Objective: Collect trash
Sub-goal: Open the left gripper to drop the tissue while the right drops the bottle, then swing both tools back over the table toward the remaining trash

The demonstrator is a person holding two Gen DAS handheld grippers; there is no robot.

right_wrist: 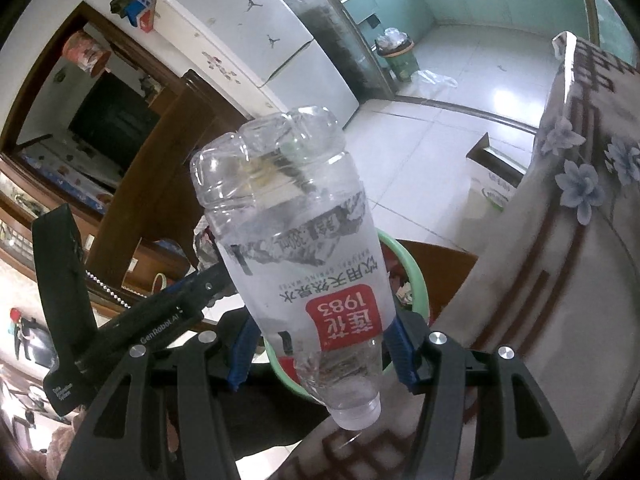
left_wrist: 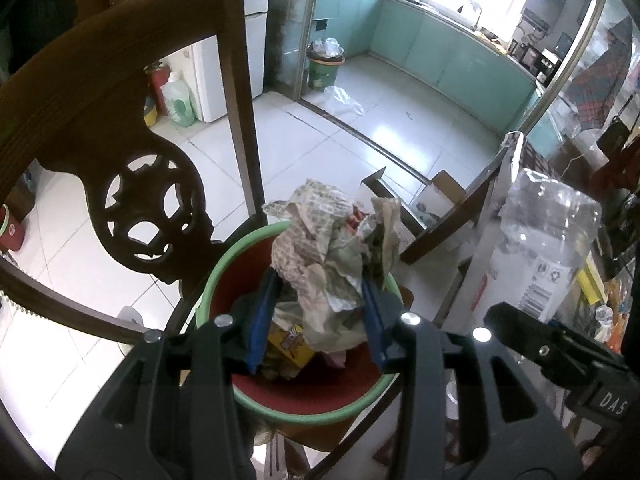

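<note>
Gripping a wad of crumpled paper (left_wrist: 332, 256), the left gripper (left_wrist: 320, 312) has its blue fingers (left_wrist: 262, 316) pressed against both sides of the wad, directly above the open mouth of a green-rimmed bin (left_wrist: 224, 264) with a red interior. Inside the bin, beneath the wad, lie a yellow carton (left_wrist: 290, 346) and other scraps. The right gripper (right_wrist: 320, 344) is clamped on a clear plastic bottle (right_wrist: 296, 236), held neck-down near its cap, with a red label reading 1983; the bottle's base points away from the camera. In the left wrist view that bottle (left_wrist: 548, 232) sits to the right of the bin, just beside a table (right_wrist: 580, 184) draped in a flowered cloth. The bin (right_wrist: 412, 276) shows behind the bottle in the right wrist view, close to the table's edge. A carved dark wooden chair (left_wrist: 132, 128) stands just behind the bin. Farther off on the white tiled floor lies an open cardboard box (left_wrist: 404, 196), then a white fridge (right_wrist: 248, 36), and at the kitchen doorway a second green bin (left_wrist: 324, 68) with a loose plastic bag (left_wrist: 344, 100) beside it.
</note>
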